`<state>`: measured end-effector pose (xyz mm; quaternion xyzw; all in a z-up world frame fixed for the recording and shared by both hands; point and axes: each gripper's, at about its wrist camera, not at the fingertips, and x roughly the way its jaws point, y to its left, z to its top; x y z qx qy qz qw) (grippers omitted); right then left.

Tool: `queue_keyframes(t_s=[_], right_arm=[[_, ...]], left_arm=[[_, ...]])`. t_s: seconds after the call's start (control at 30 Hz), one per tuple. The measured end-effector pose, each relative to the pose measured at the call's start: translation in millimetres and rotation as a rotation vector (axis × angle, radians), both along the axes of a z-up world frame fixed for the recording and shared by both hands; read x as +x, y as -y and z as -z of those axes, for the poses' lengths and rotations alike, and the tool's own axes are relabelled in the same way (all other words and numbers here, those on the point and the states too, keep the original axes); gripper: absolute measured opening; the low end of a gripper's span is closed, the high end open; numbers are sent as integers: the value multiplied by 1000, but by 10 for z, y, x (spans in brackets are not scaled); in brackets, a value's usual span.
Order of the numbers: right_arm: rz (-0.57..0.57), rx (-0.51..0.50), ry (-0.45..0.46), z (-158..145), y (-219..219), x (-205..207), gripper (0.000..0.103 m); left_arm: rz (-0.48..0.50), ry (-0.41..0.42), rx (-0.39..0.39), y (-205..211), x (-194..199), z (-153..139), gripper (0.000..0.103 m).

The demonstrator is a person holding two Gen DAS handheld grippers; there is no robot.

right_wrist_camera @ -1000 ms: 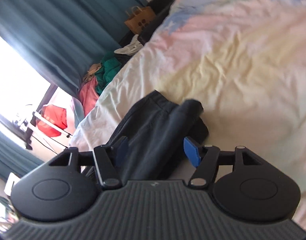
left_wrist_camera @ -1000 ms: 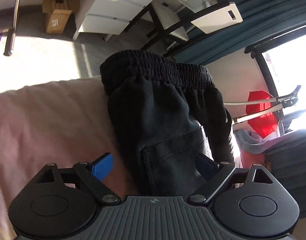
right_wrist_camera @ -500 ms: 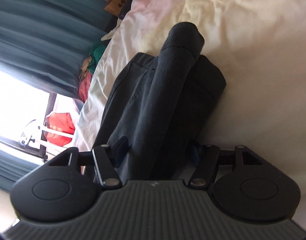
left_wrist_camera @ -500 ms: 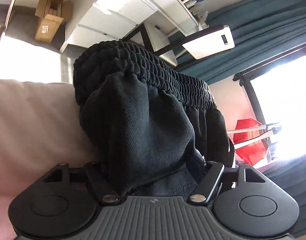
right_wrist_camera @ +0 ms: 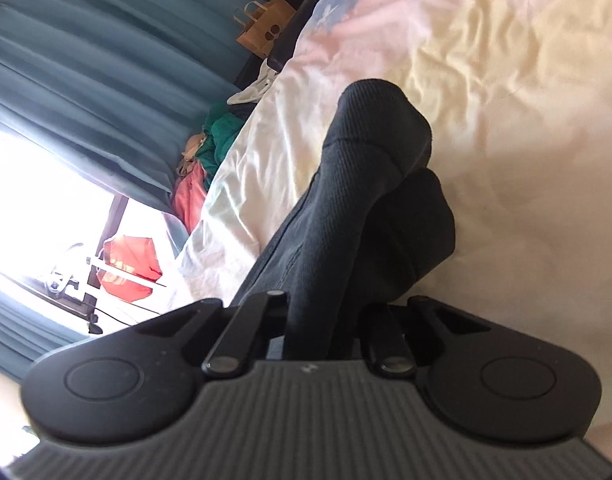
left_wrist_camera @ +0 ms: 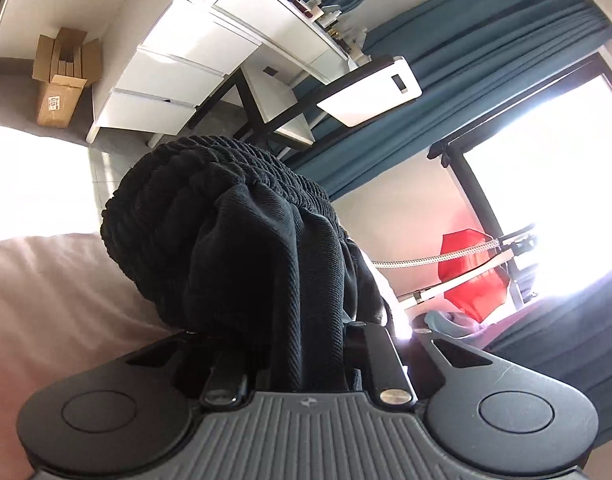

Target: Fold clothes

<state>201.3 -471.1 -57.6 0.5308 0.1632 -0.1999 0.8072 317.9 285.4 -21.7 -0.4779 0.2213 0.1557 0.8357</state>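
Observation:
The black trousers (left_wrist_camera: 226, 216) are bunched up in the left wrist view, with the ribbed elastic waistband on top. My left gripper (left_wrist_camera: 302, 344) is closing its jaws on a fold of fabric just below the waistband, and the cloth fills the gap between them. In the right wrist view the trouser legs (right_wrist_camera: 370, 152) lie on the pale bed sheet (right_wrist_camera: 506, 100), their ribbed cuffs pointing away. My right gripper (right_wrist_camera: 322, 316) is shut on the leg fabric near the cuffs. The cloth hides the pads of both grippers.
Past the bed's pink sheet (left_wrist_camera: 46, 300) stand white drawers (left_wrist_camera: 178, 68), a cardboard box (left_wrist_camera: 62, 80) and a black-framed chair (left_wrist_camera: 370, 92). Teal curtains (right_wrist_camera: 86, 60), a clothes pile (right_wrist_camera: 210, 160) and a paper bag (right_wrist_camera: 262, 32) flank the bed's far side.
Both grippers moved in over the trousers and closed from wide open onto the fabric. The left one lifted the waistband end, which now bunches higher in its view.

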Motion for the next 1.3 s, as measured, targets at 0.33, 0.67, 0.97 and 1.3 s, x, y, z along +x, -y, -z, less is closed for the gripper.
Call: queue_keyframes(t_s=[0.33,0.67,0.97,1.3], right_arm=[[2,102,0,-97,28,-1084,11],[5,206,-25,194,75,-1616,11],[-7,191,-48,368,83,-1614,11],[1,184,-48,337,83,-1630,11]], left_arm=[[42,-104,-56,-426,-1449,-354,16],[80,-186,-108,-782,-2410,389,17],[126,-185,-77,-656,-2647,479,38],[289,-312,182,-394,-2903,-63,80]])
